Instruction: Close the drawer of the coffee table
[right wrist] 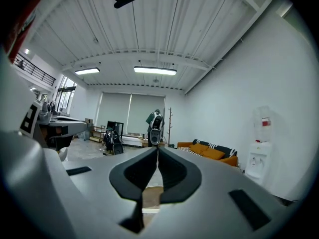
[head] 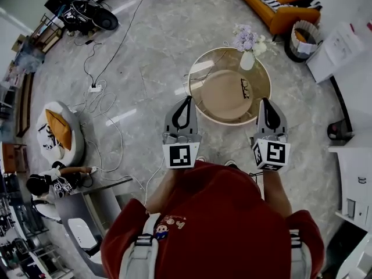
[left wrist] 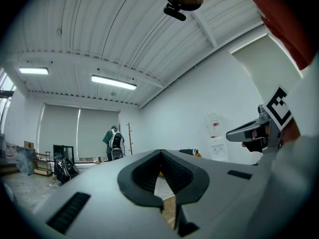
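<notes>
Over by the far left, a white pouf [head: 74,138] with an orange cushion sits on the marble floor. Loose cables [head: 102,100] trail from it toward the middle of the room.

The left gripper [head: 187,99] is held level, its jaws pressed together at the tips with nothing between them. From above, its tip lines up with the near left rim of the round coffee table [head: 200,106]. In the left gripper view [left wrist: 160,152] a sliver of the table's wood shows low through the gap under the closed tips, so the table sits lower than the tool.

The table lies ahead of and between both tools, with a vase of flowers [head: 247,60] on its far edge. I cannot pick the drawer out from the table's wooden inner part.

The right gripper [head: 265,102] is likewise clenched and empty, its tip over the table's near right rim. The right gripper view [right wrist: 157,148] shows its tips touching. An orange sofa [head: 273,4] stands beyond.
</notes>
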The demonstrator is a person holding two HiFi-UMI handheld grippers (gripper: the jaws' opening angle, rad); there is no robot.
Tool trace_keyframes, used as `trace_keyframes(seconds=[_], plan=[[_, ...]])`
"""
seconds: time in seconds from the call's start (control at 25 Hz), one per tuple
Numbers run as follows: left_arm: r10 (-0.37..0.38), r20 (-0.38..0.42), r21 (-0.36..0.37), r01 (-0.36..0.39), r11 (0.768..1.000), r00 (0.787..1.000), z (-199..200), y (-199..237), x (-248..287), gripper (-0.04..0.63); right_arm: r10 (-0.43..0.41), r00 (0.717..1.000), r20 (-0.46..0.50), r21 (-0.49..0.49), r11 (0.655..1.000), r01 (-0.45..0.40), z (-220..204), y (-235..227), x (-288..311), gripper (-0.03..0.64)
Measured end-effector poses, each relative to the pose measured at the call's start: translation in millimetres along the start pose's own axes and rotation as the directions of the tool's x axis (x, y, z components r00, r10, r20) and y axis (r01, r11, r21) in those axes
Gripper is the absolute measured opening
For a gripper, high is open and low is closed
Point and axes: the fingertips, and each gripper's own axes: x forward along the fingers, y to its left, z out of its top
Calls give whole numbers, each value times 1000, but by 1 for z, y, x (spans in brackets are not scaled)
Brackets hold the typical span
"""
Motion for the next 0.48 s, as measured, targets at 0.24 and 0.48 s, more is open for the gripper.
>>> trace_keyframes(seconds=[0.24, 0.48], plan=[[2, 6, 5, -2, 1000, 1000, 0, -2, -3, 12, -8, 1000, 0, 29, 1000, 8, 3, 0, 1, 28], [0, -17, 0, 0, 1000, 1000, -6, -6, -8, 12, 9, 1000, 3, 12, 1000, -9, 5, 0, 1, 28]])
